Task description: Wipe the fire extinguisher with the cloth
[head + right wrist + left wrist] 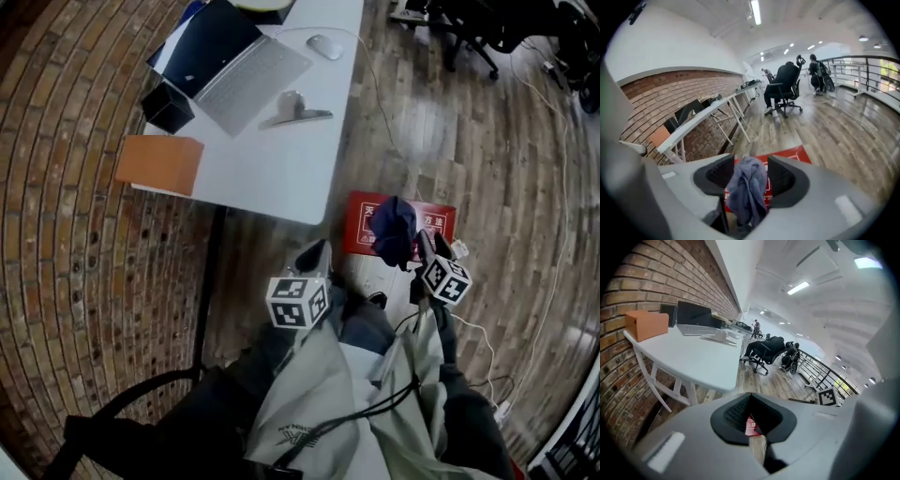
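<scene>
The left gripper (314,255) hangs nearest, jaws shut together on nothing, seemingly idle; the right gripper (429,246) spreads its jaws wide, the blue cloth (747,185) loose and unpinched between them above the red fire extinguisher box (441,217) on the floor (450,141), probably awaiting a fresh grip.

White Chinese characters stand on the red box (439,221) lying on the floor just off the bench's (281,164) near corner. The cloth (394,230) covers their middle, and the rest is too small to read. A pale logo printed on the person's jacket (309,403) is likewise illegible.
</scene>
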`<state>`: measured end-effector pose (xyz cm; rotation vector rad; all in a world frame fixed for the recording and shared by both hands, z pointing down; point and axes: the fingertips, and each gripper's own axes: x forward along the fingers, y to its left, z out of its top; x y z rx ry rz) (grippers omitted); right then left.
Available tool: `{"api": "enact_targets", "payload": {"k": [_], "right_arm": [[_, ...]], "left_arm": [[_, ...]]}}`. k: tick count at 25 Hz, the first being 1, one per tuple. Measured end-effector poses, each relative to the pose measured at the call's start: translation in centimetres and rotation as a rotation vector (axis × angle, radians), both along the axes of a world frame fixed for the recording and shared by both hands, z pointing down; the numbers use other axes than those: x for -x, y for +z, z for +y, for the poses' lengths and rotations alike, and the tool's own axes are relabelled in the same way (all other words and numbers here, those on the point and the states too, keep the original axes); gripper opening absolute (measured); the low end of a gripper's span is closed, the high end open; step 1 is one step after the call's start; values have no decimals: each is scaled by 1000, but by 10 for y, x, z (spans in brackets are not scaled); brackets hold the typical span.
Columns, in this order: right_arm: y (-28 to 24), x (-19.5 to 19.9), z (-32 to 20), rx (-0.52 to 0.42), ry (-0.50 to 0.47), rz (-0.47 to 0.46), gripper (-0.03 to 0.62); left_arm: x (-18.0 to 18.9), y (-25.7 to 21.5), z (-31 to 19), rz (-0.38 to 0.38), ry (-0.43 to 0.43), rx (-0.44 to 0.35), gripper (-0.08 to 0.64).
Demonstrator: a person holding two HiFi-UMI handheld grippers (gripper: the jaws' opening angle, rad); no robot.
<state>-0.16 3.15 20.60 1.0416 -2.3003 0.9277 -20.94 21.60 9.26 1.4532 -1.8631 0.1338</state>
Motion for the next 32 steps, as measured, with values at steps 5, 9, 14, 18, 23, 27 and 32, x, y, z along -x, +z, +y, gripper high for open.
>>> {"api": "enact_targets", "payload": {"k": [5, 9, 14, 18, 23, 27, 32], "right_arm": [[-53, 24, -13, -97, -162, -39, 209], [-148, 33, 22, -269, -327, -180, 66], [-233, 6, 75, -364, -446, -286, 2], [-250, -26, 96, -399, -458, -234, 2], [-234, -53, 124, -323, -407, -206, 2], [-233, -70, 153, -315, -428, -189, 2], [-238, -89, 147, -368, -400, -169, 2]], "left_arm": [[-6, -22, 6, -21, -54, -16, 8], [-30, -42, 11, -17, -69, -34, 8], [-63, -78, 0, -23, -40, -116, 8], [-87, -102, -11, -18, -5, -190, 8], [-119, -115, -7, -27, 52, -226, 8], [-143, -123, 2, -42, 90, -243, 8], [-160, -122, -15, -27, 126, -261, 8]]}}
